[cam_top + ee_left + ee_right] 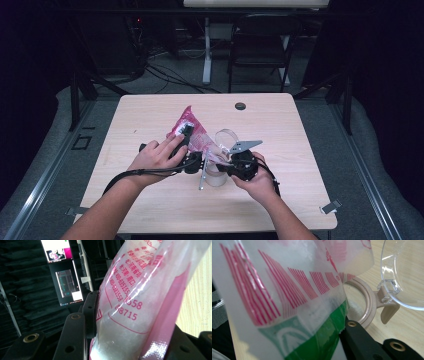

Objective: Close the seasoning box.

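A pink and clear plastic bag [188, 121] of white powder is held over the table's middle, tilted. My left gripper [186, 133] is shut on its upper part; in the left gripper view the bag [130, 302] is squeezed between the two black jaws of my left gripper [128, 345]. My right gripper [218, 162] is shut on the bag's lower corner. In the right gripper view that corner [287, 290], striped red with a green patch, hides most of my right gripper [317, 347]. A clear jar [217, 176] with a tan rim [369, 298] stands just below, its hinged lid [407, 270] swung open.
The wooden table [150, 200] has a black grommet [240, 106] near its far edge. A thin metal piece [202, 179] lies left of the jar. A dark chair [260, 45] and a table leg stand beyond. Monitors [67, 285] glow in the dark background.
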Demonstrator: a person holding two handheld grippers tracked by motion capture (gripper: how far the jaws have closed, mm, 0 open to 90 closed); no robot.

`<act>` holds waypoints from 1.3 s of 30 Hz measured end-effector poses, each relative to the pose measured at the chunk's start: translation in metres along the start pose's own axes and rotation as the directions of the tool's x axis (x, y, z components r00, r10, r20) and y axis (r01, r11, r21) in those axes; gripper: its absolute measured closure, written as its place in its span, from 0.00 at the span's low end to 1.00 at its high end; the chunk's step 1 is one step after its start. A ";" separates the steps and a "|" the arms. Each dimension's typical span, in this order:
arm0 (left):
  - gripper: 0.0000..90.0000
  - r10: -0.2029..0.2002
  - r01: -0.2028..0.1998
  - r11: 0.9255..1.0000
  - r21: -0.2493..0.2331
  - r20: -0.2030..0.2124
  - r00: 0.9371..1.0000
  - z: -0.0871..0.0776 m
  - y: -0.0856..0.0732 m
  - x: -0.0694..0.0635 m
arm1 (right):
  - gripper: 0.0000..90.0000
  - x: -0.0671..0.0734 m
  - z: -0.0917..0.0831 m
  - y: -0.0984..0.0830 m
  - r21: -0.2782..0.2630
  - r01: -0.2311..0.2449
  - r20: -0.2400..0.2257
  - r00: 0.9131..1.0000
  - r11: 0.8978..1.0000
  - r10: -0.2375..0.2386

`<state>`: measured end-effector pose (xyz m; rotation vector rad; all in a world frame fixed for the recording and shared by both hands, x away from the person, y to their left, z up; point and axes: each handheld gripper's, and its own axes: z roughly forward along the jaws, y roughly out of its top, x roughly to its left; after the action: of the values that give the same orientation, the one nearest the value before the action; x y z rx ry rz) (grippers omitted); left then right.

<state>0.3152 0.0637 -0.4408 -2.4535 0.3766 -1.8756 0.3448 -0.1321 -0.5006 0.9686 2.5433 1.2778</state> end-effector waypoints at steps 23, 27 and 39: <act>0.74 -0.031 0.030 0.999 0.012 0.038 0.999 0.004 -0.006 -0.006 | 1.00 0.002 0.001 0.001 0.006 0.015 0.006 1.000 1.000 -0.015; 0.76 -0.035 0.034 0.999 0.013 0.051 0.998 0.005 -0.009 -0.012 | 1.00 0.004 0.002 0.001 0.009 0.019 0.010 1.000 1.000 -0.019; 0.76 -0.054 0.053 0.998 0.024 0.071 0.996 0.006 -0.014 -0.023 | 1.00 0.006 0.003 0.002 0.004 0.025 0.011 1.000 1.000 -0.025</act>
<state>0.3179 0.0813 -0.4617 -2.5322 0.2884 -1.7953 0.3422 -0.1263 -0.5002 0.9386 2.5430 1.2579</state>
